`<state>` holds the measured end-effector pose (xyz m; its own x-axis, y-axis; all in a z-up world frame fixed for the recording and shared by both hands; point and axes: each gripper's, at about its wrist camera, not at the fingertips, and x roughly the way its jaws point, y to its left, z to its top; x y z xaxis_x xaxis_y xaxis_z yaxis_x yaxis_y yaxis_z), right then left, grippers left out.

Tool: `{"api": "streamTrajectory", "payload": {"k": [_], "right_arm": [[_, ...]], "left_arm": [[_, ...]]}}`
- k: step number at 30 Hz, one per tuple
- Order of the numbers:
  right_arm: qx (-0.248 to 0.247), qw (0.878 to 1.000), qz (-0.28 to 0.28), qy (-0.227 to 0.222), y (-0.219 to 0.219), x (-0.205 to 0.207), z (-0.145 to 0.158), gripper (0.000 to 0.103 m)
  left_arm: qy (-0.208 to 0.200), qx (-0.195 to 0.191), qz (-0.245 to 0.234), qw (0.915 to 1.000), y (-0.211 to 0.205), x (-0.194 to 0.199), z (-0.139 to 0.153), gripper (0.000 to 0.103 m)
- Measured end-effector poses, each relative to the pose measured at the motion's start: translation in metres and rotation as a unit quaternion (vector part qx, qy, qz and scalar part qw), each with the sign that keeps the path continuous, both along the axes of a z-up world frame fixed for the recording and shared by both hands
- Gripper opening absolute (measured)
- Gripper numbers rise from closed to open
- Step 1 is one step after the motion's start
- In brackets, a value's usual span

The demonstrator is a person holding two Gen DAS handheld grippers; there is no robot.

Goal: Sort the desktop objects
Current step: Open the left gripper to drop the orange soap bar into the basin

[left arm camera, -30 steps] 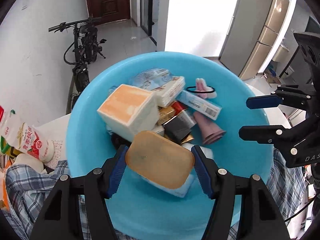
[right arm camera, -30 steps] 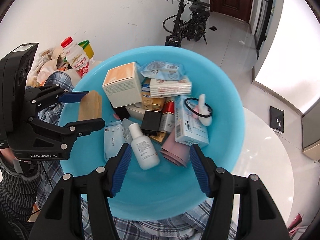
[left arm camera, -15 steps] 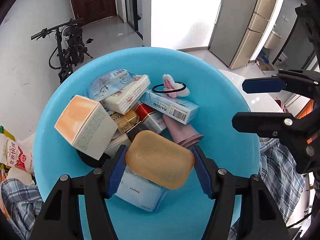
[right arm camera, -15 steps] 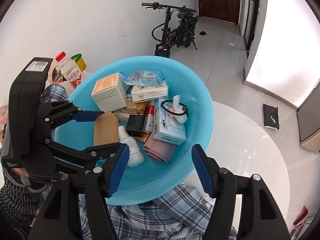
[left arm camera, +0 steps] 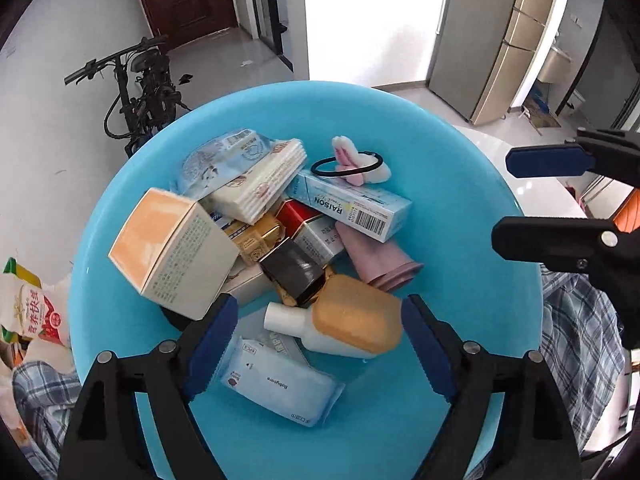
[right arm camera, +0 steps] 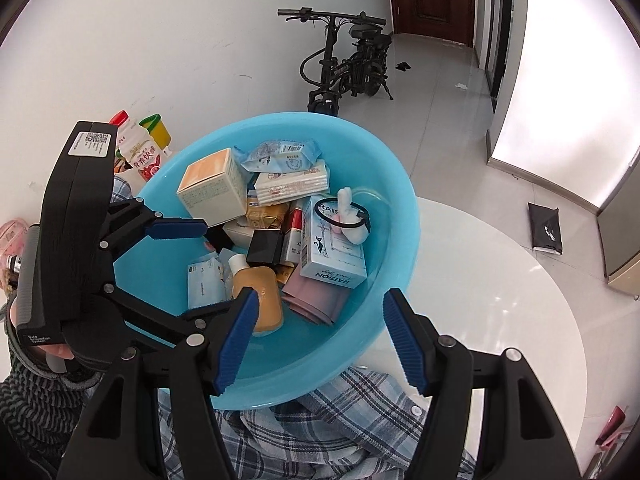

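Blue plastic basin (left arm camera: 472, 184), round, set on a plaid cloth (right arm camera: 340, 412) at the edge of a white round table (right arm camera: 500, 280); holds the sorted desk clutter. Contents, front to back: tan soap-like bar (left arm camera: 358, 312) lying on a white bottle (left arm camera: 296, 322), apart from both tongs; baby-wipes pack (left arm camera: 280, 388) beside it nearest the rim; black box (left arm camera: 292, 266); pink folded item (left arm camera: 380, 258); RAISON carton (left arm camera: 352, 204) resting across the pile; orange-topped box (left arm camera: 172, 248), tilted on its edge; tissue packs (left arm camera: 260, 188); black hair tie with a white bunny ornament (left arm camera: 352, 162) against the far wall. Left gripper (left arm camera: 316, 340) poised over the near side of the basin, tongs wide, nothing between them. Right gripper (right arm camera: 318, 332) further back above the near rim, tongs likewise wide and bare. Beyond the basin: yoghurt drink bottles (right arm camera: 140, 152) to the left, labels hard to read, possibly dairy; bicycle (right arm camera: 348, 64) by the wall.
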<state>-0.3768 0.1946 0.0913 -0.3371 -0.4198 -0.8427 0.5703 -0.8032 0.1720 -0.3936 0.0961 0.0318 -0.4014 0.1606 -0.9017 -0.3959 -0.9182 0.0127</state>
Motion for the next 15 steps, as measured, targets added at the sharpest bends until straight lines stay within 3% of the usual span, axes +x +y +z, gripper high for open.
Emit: {"api": "streamTrajectory", "payload": {"k": [7,15], "right_arm": [[-0.004,1.0,0.005,0.006,-0.004,0.007,0.007,0.063],[-0.01,1.0,0.025,0.007,-0.024,0.025,0.012,0.063]], "left_arm": [[0.014,0.005,0.01,0.9998,-0.026,0.018,0.018,0.086],[0.035,0.044,0.022,0.9982,-0.044,0.048,0.051,0.086]]}}
